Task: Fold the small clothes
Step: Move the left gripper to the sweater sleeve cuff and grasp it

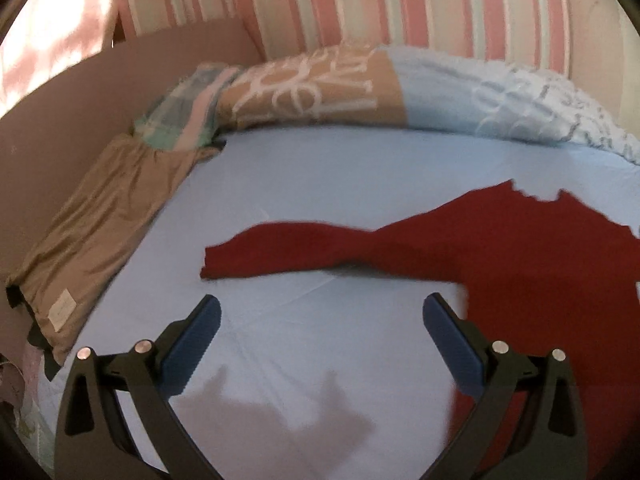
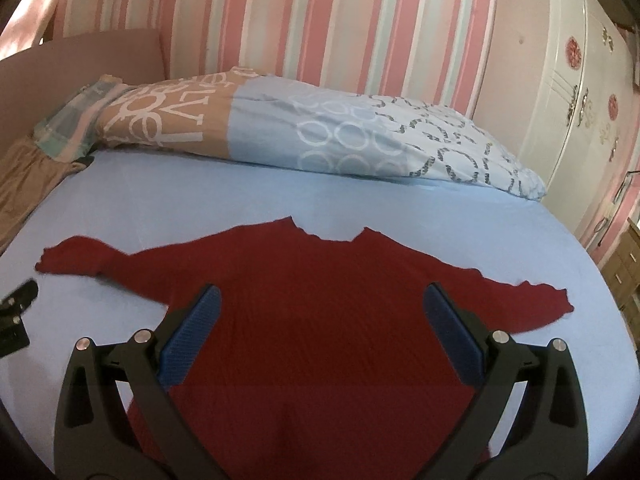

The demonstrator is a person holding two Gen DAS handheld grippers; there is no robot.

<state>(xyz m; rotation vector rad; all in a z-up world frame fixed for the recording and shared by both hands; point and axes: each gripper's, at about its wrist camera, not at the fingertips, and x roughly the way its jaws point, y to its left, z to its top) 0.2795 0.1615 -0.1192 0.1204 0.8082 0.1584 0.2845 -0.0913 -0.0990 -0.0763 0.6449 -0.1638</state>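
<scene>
A dark red long-sleeved top lies flat on the light blue bed sheet, neckline toward the pillows and both sleeves spread out. My right gripper is open and empty, hovering over the middle of the top. My left gripper is open and empty over bare sheet, just below the top's left sleeve. The top's body fills the right of the left wrist view. The left gripper also shows at the left edge of the right wrist view.
A patterned blue and tan duvet is bunched along the far side of the bed. A tan pillow lies at the left by the brown headboard. A striped pink wall and a white wardrobe stand behind.
</scene>
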